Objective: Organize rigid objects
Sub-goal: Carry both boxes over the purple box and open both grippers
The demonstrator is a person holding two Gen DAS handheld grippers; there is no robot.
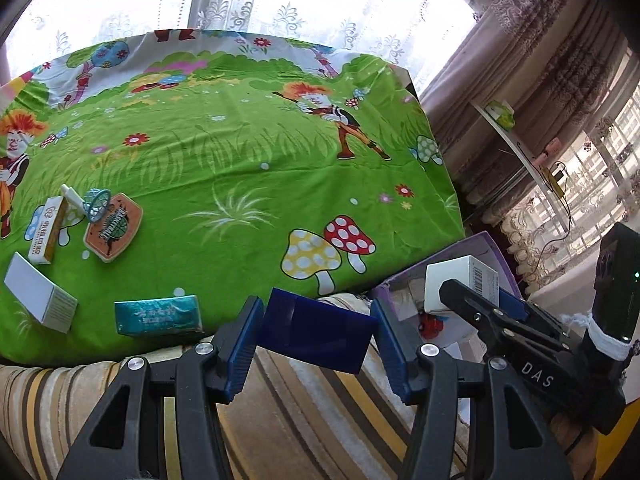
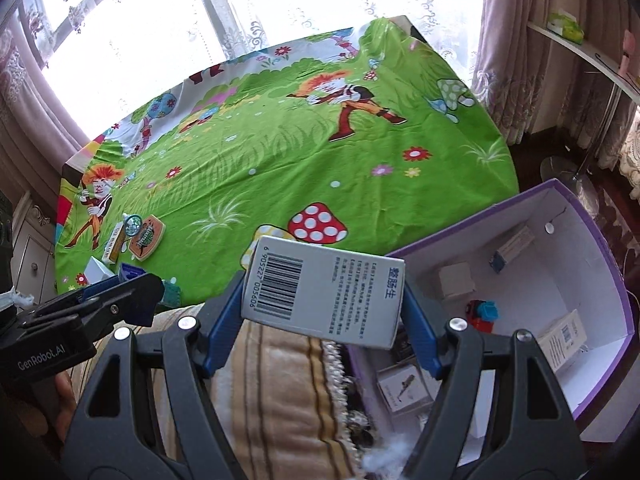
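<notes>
- While both grippers hang past the near edge of the cartoon-print cloth (image 1: 248, 168), that green cloth spreads ahead of the fingers in both wrist views, over a striped cushion (image 1: 304, 408) that lies directly beneath them.
- Purple storage box (image 2: 576, 216): open-topped with a white interior, ahead and to the right of the right gripper's fingers; it contains several small cartons and a red and blue toy (image 2: 482, 314).
- Right gripper (image 2: 320, 300): the blue pads are clamped on the two side faces of a white medicine carton (image 2: 324, 288); the barcode face is turned toward the camera, and the carton sits over the box's near left corner.
- Left gripper (image 1: 316, 328): the pads press on the ends of a dark blue box (image 1: 316, 334), held tilted between the fingers above the cushion, just short of the cloth's edge.
- Teal carton (image 1: 158, 316): flat on the cloth, just ahead and to the left of the left fingers.
- White carton (image 1: 40, 294): farther left of the teal carton, apart from it.
- Basketball backboard toy (image 1: 114, 228): ahead and left of the left fingers, orange-rimmed, with a blue hoop (image 1: 97, 204) at its upper edge.
- Yellow and white carton (image 1: 48, 230): just beside the backboard toy on its left.
</notes>
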